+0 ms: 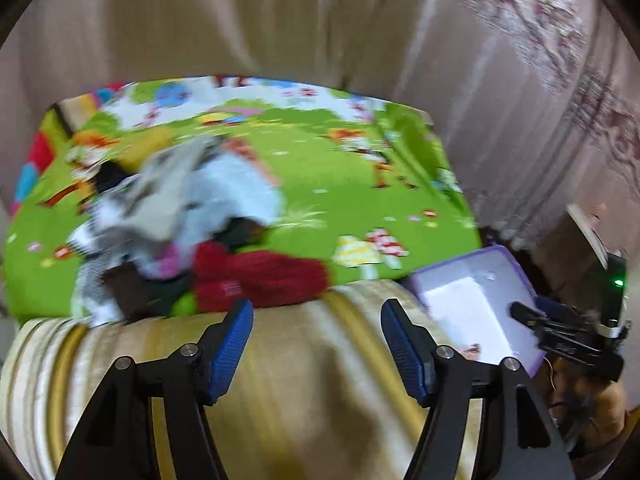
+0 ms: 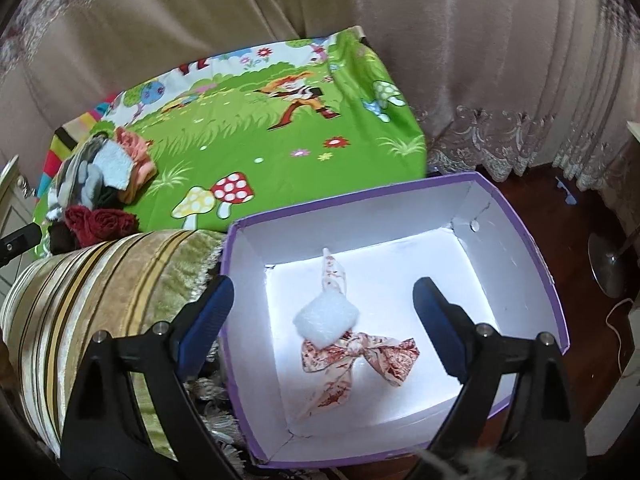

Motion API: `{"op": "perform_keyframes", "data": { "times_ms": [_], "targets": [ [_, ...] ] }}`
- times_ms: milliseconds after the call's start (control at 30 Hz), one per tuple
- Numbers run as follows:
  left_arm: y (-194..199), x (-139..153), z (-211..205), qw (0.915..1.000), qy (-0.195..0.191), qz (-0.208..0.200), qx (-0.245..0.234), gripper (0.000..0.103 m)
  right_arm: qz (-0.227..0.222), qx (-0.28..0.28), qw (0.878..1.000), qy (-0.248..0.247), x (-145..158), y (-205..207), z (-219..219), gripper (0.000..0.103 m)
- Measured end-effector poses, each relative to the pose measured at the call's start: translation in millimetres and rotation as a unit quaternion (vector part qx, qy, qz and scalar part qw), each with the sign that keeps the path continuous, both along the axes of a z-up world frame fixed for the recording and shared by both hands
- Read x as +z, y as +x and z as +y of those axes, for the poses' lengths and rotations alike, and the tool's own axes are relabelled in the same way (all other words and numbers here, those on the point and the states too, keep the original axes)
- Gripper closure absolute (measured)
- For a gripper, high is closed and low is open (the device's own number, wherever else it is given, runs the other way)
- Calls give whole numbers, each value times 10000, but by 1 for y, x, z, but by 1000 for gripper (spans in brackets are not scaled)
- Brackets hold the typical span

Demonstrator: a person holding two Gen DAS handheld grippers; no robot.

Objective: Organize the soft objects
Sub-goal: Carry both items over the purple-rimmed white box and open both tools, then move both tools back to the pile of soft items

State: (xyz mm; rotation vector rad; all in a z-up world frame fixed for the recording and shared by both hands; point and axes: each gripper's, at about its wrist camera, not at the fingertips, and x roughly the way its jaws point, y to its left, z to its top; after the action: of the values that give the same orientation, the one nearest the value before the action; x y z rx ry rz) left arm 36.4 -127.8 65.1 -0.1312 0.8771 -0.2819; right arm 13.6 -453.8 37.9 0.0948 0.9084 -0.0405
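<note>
The box [image 2: 516,216] is standing on the floor beside the striped cushion [image 2: 100,280], and I am taking this box as the landmark. Inside it, on the white bottom, a white fluffy pad [image 2: 326,320] is lying on top of a red-patterned scarf [image 2: 360,356], the two touching. The right gripper [image 2: 324,324] is hanging over the box with its jaws wide apart and nothing between them.

The pile [image 1: 172,216] of soft things is waiting well apart from the box, beyond the cushion, on the green mat [image 1: 340,184]. A red knit piece [image 1: 260,276] is lying at the edge of the pile closest to the box. The left gripper [image 1: 316,348] is pointing over the cushion toward this pile, jaws also wide and empty. The left view is blurring, so the single pieces in the pile are hard to tell apart.

The risk, as I am judging it: the pieces are lying tangled, so a grab may be lifting several at once, and one may be falling onto the cushion or the floor on the way to the box. A shallow pinch on loose knit may also be slipping.
</note>
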Motion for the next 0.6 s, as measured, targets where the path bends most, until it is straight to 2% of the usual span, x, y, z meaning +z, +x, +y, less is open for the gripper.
{"op": "perform_keyframes", "data": {
  "times_ms": [200,433,600],
  "targets": [
    [2,-15,66,9971,-162,315,670,36,-56,418,9991,76,8,6,30,10],
    [8,-23,97,9930,-467,534,940,38,-99,979,9951,87,13,16,72,10],
    [19,-33,107,9901,-577,780,1012,50,-28,1403,9901,82,11,28,102,10]
  ]
}}
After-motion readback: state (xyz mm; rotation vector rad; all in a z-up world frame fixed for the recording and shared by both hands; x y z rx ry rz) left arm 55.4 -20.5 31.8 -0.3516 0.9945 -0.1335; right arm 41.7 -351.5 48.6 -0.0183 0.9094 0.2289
